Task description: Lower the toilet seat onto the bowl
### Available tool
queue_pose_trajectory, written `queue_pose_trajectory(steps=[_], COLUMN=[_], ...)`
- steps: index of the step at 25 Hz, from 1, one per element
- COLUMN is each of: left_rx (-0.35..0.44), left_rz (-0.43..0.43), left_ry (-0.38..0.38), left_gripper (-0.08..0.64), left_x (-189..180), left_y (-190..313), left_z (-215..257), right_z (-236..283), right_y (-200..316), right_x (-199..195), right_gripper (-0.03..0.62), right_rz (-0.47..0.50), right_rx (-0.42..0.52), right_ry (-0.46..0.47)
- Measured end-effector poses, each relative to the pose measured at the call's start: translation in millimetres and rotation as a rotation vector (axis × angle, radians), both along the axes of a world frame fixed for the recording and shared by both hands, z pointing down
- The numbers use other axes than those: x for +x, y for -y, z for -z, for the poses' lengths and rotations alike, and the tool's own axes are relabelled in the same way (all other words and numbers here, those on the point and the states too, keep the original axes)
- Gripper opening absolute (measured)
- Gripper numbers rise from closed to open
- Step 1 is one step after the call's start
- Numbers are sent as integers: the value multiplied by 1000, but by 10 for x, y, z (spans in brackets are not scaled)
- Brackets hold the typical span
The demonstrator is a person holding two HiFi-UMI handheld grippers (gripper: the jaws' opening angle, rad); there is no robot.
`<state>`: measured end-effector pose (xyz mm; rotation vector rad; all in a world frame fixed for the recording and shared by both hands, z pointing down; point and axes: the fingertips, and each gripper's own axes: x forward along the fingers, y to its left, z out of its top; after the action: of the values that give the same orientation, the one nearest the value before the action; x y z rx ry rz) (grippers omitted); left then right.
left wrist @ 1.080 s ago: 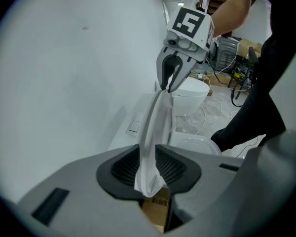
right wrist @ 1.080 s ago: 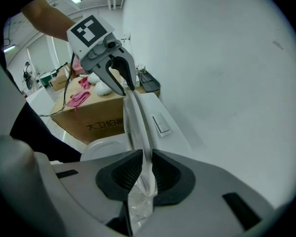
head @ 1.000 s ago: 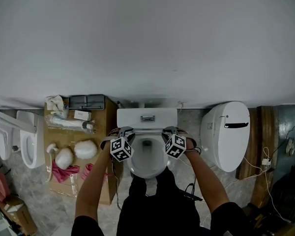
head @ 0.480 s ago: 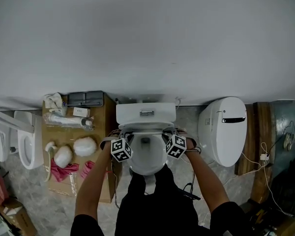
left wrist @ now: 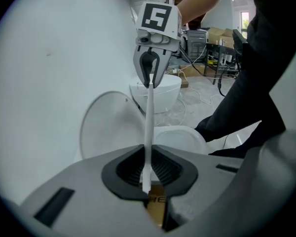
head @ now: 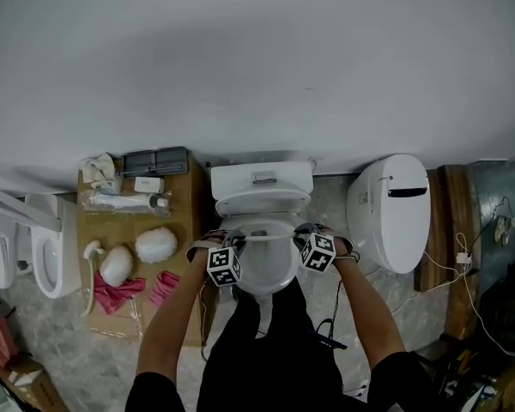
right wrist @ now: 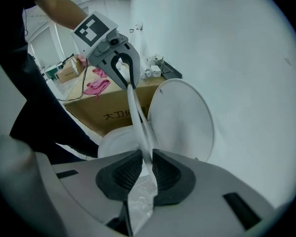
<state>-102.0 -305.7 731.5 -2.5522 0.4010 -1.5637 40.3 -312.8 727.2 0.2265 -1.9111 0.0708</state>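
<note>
Left gripper view alone: toilet seat tight inside left gripper

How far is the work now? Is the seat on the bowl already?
Done: left gripper and right gripper are shut on the toilet seat. In hand: it is tilted partway, clear of the upright lid. Left: bring it down onto the bowl.

Both bare forearms are stretched forward and slightly apart, the left arm and right arm roughly level. The left hand-held gripper is closed, its pads pressed on the thin edge of the toilet seat. The right hand-held gripper is clamped likewise on the opposite side, so the two are faced toward each other.
</note>
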Motion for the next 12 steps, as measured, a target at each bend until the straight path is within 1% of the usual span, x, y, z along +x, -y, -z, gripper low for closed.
queue_pose_trajectory(steps=[3, 7, 12], left_rx=[0, -7, 1], left_rz=[-26, -68, -83], left_ry=[-1, 10, 33], left_gripper=[48, 49, 52], left_x=[14, 39, 82], left_y=[-219, -508, -786], left_z=[-55, -128, -234], right_z=[-58, -155, -254], right_y=[-212, -506, -780], right_x=[13, 45, 80], right_gripper=[80, 80, 81], right_rz=[-14, 7, 24], right_rx=[8, 20, 25], right_ry=[-17, -55, -49])
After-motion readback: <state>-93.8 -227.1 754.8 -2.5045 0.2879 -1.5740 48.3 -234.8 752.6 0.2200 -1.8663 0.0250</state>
